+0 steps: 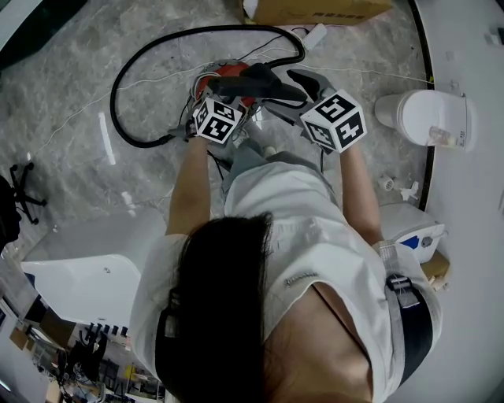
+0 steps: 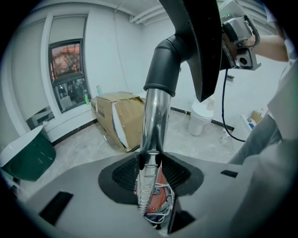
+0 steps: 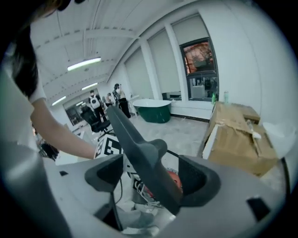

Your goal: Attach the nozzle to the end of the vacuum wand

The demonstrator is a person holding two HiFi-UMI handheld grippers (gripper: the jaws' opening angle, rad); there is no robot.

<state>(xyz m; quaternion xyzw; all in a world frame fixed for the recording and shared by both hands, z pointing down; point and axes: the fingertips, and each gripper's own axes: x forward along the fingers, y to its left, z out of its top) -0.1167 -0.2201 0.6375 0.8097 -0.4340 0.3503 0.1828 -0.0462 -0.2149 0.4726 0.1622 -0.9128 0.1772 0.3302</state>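
In the left gripper view my left gripper (image 2: 150, 172) is shut on the chrome vacuum wand (image 2: 151, 135), which rises steeply from between the jaws. The black collar (image 2: 164, 65) of the nozzle (image 2: 198, 42) sits over the wand's upper end. My right gripper (image 3: 153, 179) is open, its jaws standing wide apart. The flat black nozzle (image 3: 139, 153) slants through the gap between them, and the pads do not press on it. In the head view both grippers (image 1: 228, 88) (image 1: 295, 83) meet over the nozzle (image 1: 264, 83), just above the red vacuum body (image 1: 206, 81).
A black hose (image 1: 157, 63) loops across the marble floor to the left. There is a cardboard box (image 1: 315, 9) ahead and a white bin (image 1: 421, 116) to the right. An office chair (image 1: 24, 193) is at the far left, and a green tub (image 3: 156, 111) stands by the windows.
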